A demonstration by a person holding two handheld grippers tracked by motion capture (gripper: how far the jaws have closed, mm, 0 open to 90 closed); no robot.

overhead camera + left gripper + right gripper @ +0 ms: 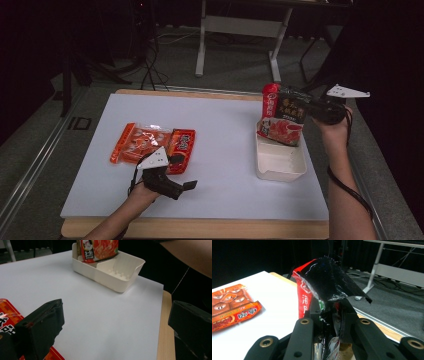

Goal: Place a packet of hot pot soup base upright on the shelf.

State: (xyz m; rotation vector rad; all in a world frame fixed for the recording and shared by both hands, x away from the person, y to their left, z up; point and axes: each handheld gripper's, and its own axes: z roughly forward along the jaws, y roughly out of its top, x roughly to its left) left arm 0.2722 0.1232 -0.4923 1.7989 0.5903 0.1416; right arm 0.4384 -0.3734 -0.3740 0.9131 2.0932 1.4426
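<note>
The black-and-red packet (285, 117) stood upright with its lower end in the white tray (280, 167) on the bench (220, 125), pinched by the right claw (306, 106). The left claw (186, 187) gaped empty beside the orange packets (150, 145).

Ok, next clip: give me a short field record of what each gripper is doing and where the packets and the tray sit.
right gripper: shut on the red and black packet, holding it upright
red and black packet: lower end inside the far part of the white tray
left gripper: open, nothing between its jaws, low over the white sheet
orange packets: lying flat on the sheet's left side
</note>
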